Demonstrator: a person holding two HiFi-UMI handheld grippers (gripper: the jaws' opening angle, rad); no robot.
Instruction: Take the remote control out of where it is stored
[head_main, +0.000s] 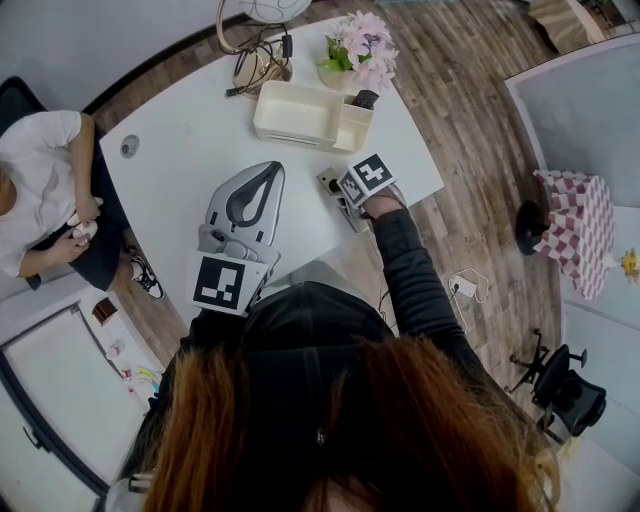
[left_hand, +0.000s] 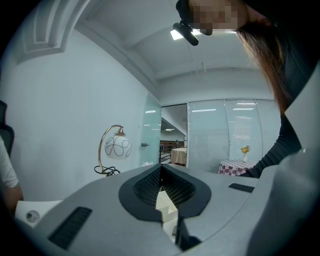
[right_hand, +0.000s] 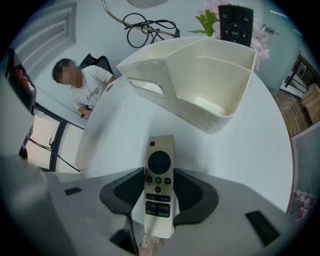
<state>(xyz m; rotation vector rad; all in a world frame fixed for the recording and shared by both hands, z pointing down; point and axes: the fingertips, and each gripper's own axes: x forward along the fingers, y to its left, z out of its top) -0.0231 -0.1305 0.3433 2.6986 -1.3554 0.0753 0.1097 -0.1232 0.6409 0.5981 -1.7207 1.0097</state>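
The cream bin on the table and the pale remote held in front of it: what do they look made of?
The bin looks like moulded plastic with a matt to satin finish: it has one-piece walls, rounded corners and a cut-out handle slot. The remote looks like plastic too, with a smooth pale shell. Its buttons may be rubber, though the look leaves that open.

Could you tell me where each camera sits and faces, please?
Head view: on the head, steeply down at the white table; hair, sleeve, left gripper, right gripper.
Left gripper view: on it, level toward a lamp; jaws shut, hair.
Right gripper view: on it, downward; jaws gripping the white remote control.
Both head and right gripper views show the cream storage box.
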